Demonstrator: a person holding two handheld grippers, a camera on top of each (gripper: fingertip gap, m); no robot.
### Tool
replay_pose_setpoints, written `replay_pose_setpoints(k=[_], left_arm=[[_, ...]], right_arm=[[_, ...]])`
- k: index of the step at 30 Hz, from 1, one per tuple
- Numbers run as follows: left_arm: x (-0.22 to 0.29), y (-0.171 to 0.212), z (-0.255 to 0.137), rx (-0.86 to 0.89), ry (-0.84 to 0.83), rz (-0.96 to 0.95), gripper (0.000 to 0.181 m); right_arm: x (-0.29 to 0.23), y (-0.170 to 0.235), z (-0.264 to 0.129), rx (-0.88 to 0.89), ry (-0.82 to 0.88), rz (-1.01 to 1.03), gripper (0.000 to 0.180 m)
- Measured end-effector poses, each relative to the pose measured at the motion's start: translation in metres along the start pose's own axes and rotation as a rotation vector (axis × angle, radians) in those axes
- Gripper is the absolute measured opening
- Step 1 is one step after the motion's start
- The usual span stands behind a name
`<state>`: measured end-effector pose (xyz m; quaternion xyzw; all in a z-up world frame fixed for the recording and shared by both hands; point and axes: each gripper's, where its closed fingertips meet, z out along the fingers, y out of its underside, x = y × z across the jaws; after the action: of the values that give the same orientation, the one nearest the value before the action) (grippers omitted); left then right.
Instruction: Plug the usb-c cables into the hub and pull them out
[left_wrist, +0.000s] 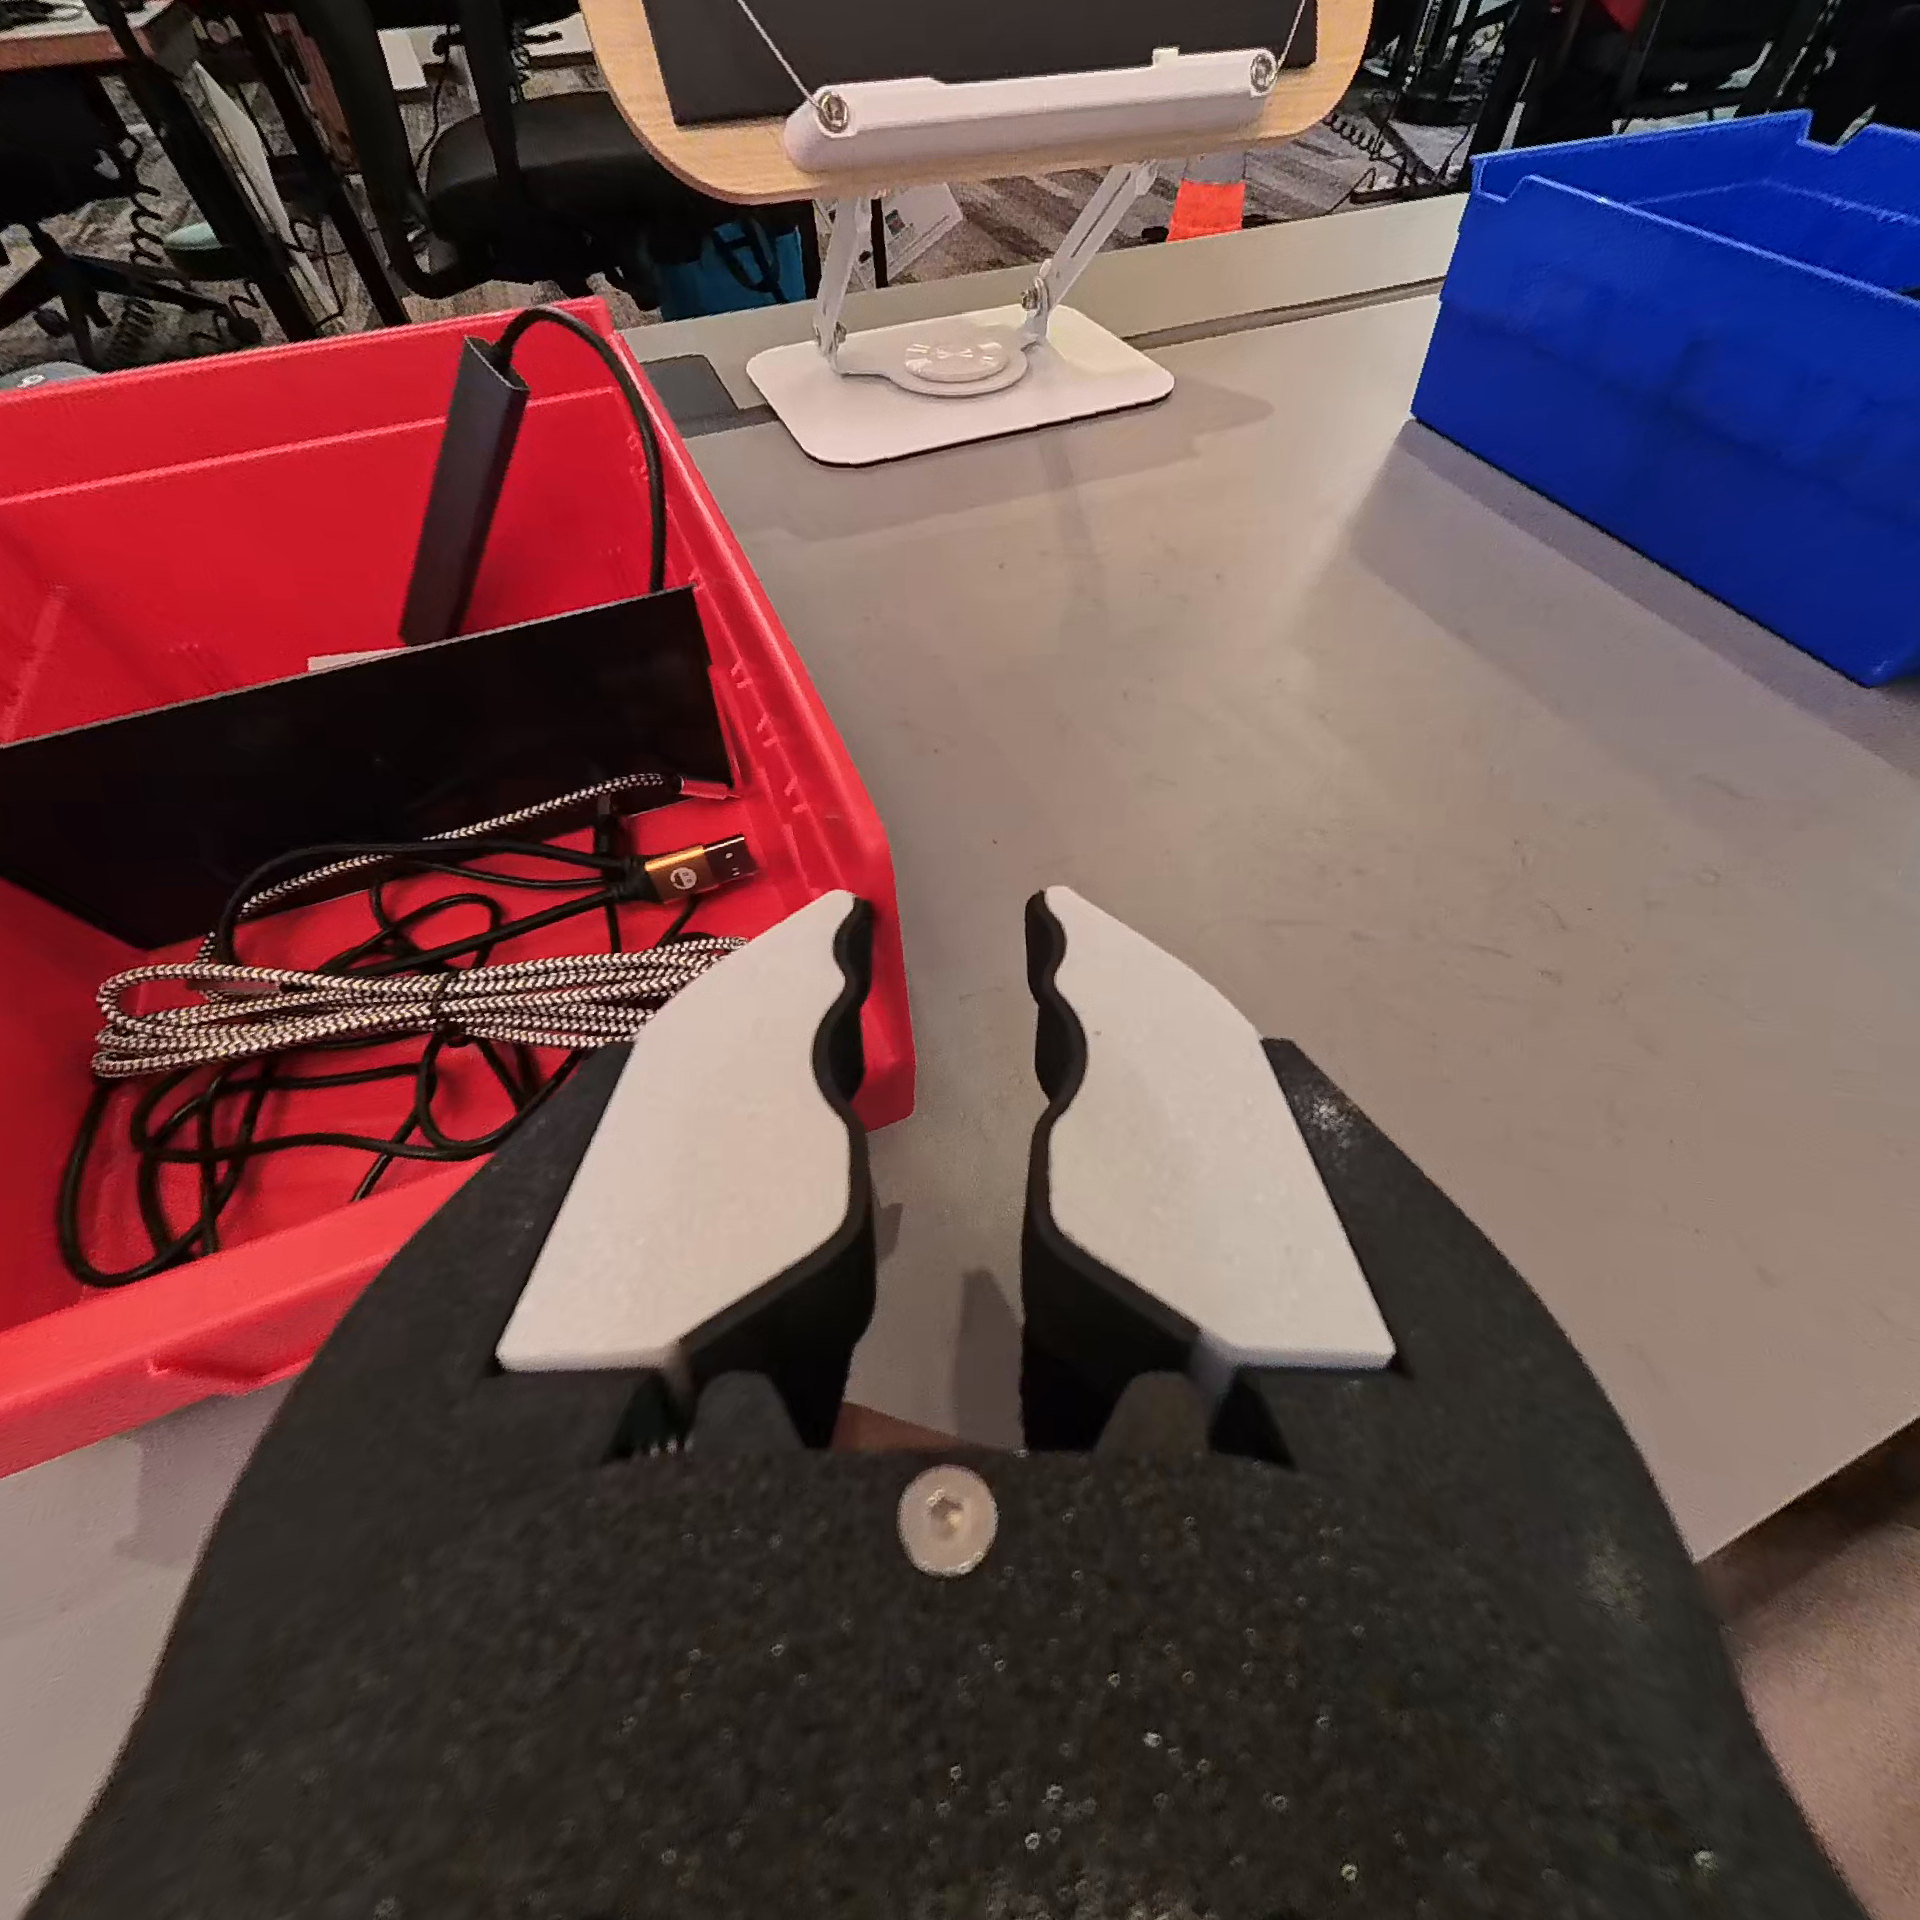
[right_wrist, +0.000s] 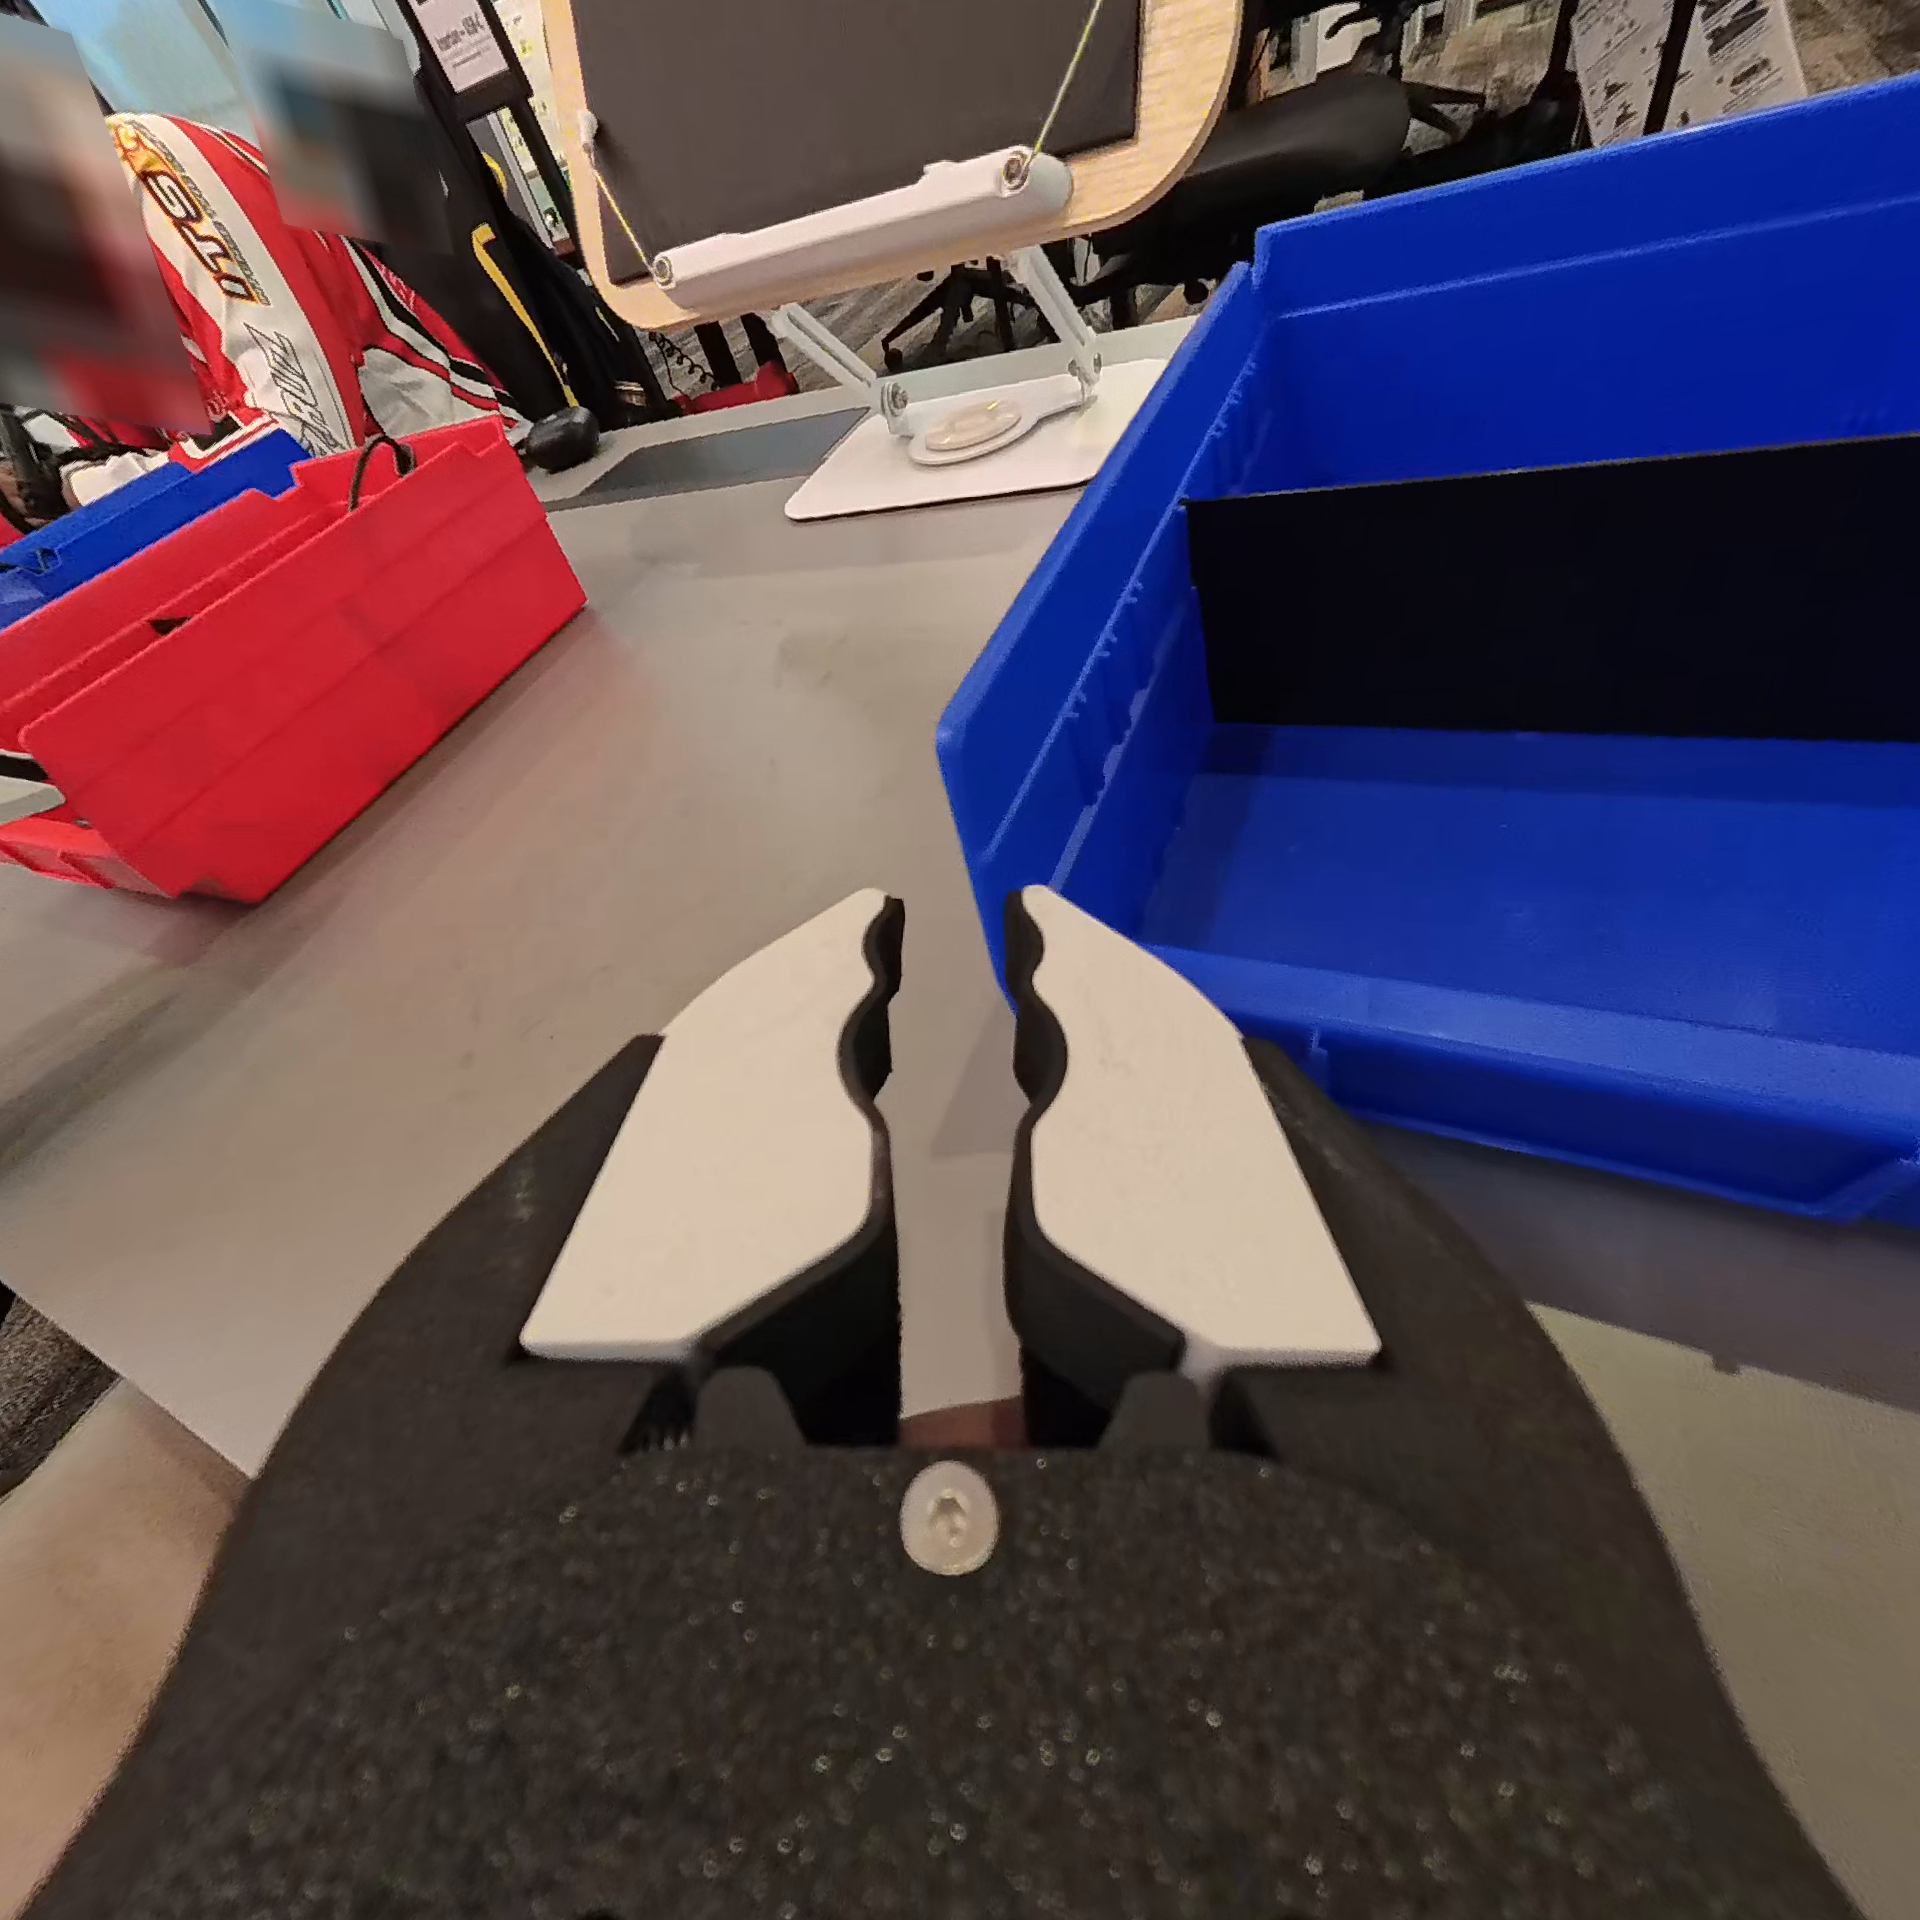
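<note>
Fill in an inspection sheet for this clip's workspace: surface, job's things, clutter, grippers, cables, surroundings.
Surface: grey table, bare in the middle between the two bins.
Job's things: a dark slim hub stands tilted in the red bin, behind a black divider.
Clutter: blue bin with a black divider, near compartment holds nothing seen; white stand holding a wood-edged board at the far edge.
Grippers: left gripper open, holding nothing, beside the red bin; right gripper open, holding nothing, by the blue bin's corner.
Cables: braided cable bundled and thin black cable loose in the red bin, in front of the divider; none plugged in that I can see.
Surroundings: office chairs, desks, a person in a red-and-white jacket.
</note>
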<state>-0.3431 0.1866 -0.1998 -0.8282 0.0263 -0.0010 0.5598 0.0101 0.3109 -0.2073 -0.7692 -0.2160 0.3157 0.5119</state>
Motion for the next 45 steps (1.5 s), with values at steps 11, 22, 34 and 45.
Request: replay_pose_setpoints(k=[11, 22, 34, 45], left_arm=[[0.001, 0.0, 0.001, -0.002, -0.003, 0.002, 0.029], [-0.001, -0.003, -0.002, 0.013, -0.02, 0.018, 0.03], [-0.002, -0.001, 0.001, 0.002, -0.01, 0.016, 0.03], [0.001, 0.0, 0.002, -0.005, -0.012, 0.037, 0.03]], right_arm=[[-0.02, 0.007, 0.016, -0.034, -0.042, -0.054, 0.018], [-0.028, 0.011, 0.015, -0.043, -0.058, -0.074, 0.018], [-0.016, 0.007, 0.008, -0.025, -0.021, -0.055, 0.018], [-0.014, 0.0, 0.003, 0.012, -0.016, -0.055, 0.019]])
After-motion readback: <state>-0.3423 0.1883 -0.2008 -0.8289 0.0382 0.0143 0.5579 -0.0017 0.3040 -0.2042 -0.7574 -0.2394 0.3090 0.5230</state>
